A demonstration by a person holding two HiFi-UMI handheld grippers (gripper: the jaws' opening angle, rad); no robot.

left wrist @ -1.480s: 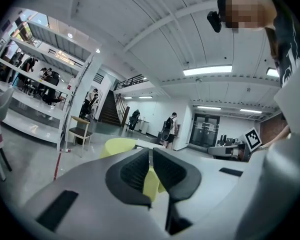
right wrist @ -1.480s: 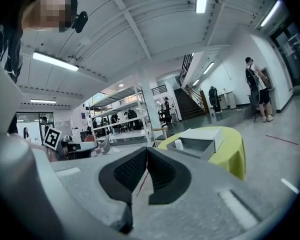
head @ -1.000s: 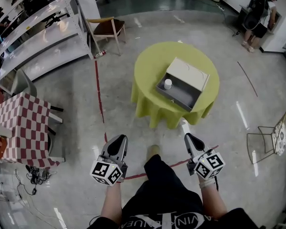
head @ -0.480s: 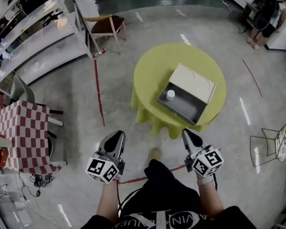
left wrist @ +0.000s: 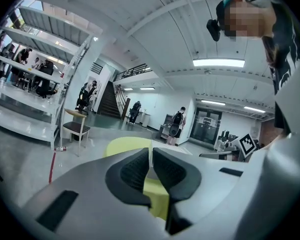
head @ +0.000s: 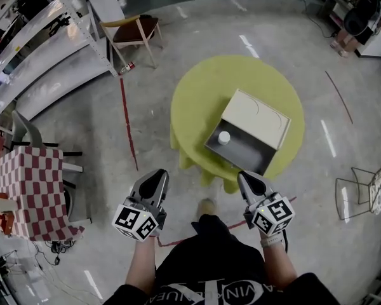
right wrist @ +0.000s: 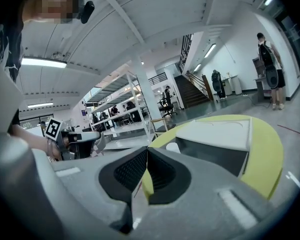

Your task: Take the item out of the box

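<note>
1. At the bottom of the head view, a person [head: 209, 265] in black clothes is standing on the grey floor [head: 82, 138] and holding a gripper in each hand.
2. The left gripper [head: 156, 174] is pointing ahead over the bare floor. Its jaws are sitting together, with nothing between them.
3. The right gripper [head: 245, 176] is pointing ahead too, and its tip is showing near the hanging edge of the cloth. Its jaws are pressing together and are holding nothing.
4. A round table [head: 197, 100] with a yellow-green cloth is standing just in front of the grippers.
5. A grey box [head: 247, 152] is lying open on the near side of the table. Its pale lid [head: 254, 116] is lying folded back on the far side.
6. The small white item [head: 223, 138] is sitting inside the box, in the left corner close to the lid. It is well apart from both grippers.
7. A red line [head: 128, 129] is running along the floor to the left of the table.
8. A checked table [head: 25, 183] is standing at the left edge.
9. Farther off, a chair [head: 136, 33] is standing beside long white shelves [head: 44, 49].
10. Far away at the top right, a second person [head: 357, 19] is standing by a wall.
</note>
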